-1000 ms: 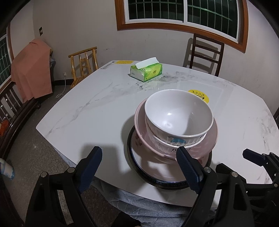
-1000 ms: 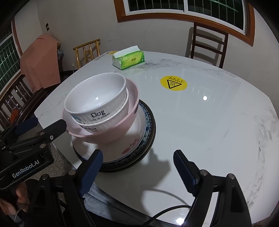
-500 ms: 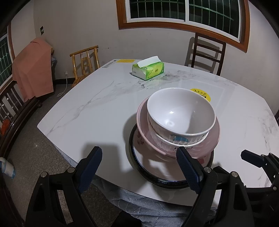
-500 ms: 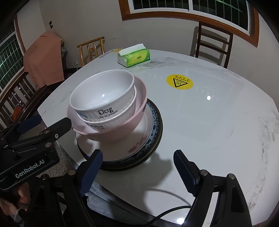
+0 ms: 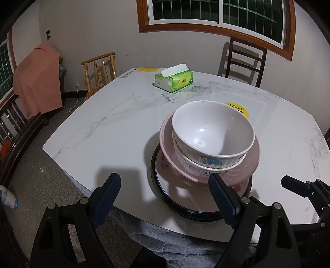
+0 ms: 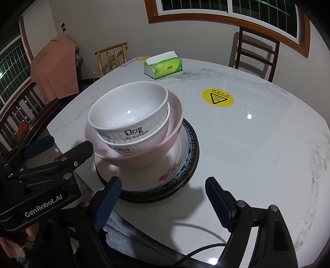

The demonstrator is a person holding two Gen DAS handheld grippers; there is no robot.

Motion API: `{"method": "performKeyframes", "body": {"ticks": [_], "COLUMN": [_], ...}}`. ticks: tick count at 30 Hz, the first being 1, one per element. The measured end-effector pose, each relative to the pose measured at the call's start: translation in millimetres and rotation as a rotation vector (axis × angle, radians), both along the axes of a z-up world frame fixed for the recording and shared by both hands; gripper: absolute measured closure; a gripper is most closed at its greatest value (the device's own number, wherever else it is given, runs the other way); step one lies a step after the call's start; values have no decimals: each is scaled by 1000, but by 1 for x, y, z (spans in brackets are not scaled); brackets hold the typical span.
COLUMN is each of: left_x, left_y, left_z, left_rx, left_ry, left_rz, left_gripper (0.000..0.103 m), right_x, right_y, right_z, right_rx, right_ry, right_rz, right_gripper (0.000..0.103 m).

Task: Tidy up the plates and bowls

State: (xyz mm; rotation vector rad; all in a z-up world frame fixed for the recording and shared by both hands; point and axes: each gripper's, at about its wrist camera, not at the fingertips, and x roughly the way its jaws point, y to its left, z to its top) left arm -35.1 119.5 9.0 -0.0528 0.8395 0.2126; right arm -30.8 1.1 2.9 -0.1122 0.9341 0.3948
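A white marble-veined table [image 5: 107, 132] fills a plain-walled room under a wood-framed window [image 5: 216, 18]. Near its front edge sits the stack: two white bowls [image 6: 129, 115] nested in a pink bowl [image 6: 144, 158], on plates [image 6: 181, 175]. Farther back lie a green tissue box [image 5: 174, 79] and a yellow warning sticker [image 6: 217, 98]. Wooden chairs [image 5: 244, 59] stand around; a pink cloth [image 5: 37, 80] drapes one. The left gripper [image 5: 165, 195] and right gripper [image 6: 163, 198] hover with jaws wide apart, holding nothing.
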Motion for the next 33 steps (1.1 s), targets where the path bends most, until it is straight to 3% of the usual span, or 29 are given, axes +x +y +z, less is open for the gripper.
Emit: {"method": "performKeyframes", "body": {"ticks": [33], "left_x": [1], "left_y": [0], "left_z": [-4], "left_rx": [-15], "left_ry": [10], "left_rz": [3], "left_gripper": [18], "right_x": [4], "right_y": [7], "right_z": [-7], "right_rx": [3], "right_ry": [25], "right_rz": [11], "right_gripper": [18]}}
